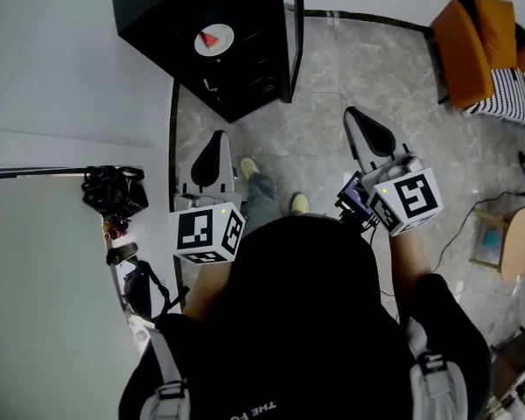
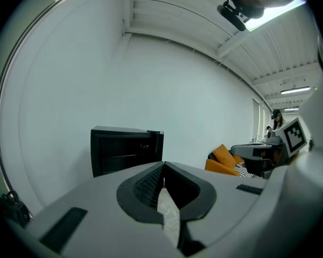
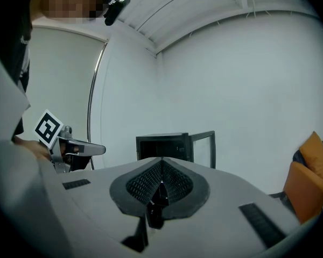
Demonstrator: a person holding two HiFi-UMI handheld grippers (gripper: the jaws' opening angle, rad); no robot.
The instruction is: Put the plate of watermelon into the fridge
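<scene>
A white plate (image 1: 223, 46) with a red watermelon slice (image 1: 210, 38) sits on top of a black mini fridge (image 1: 157, 7); its glass door (image 1: 290, 33) stands open on the right. Both grippers are held level, short of the fridge and pointing toward it. My left gripper (image 1: 217, 136) is shut with nothing in it, its jaws meeting at the tip (image 2: 162, 165). My right gripper (image 1: 353, 112) is shut and empty as well (image 3: 161, 162). The fridge (image 2: 126, 149) appears ahead in the left gripper view, and with its open door (image 3: 203, 147) in the right gripper view.
A white wall runs along the left, with a black bag (image 1: 114, 191) at its foot. An orange sofa (image 1: 477, 46) with a striped cushion (image 1: 516, 90) stands at the far right. A cable (image 1: 472, 213) lies on the marble floor. The person's feet (image 1: 249, 169) are between the grippers.
</scene>
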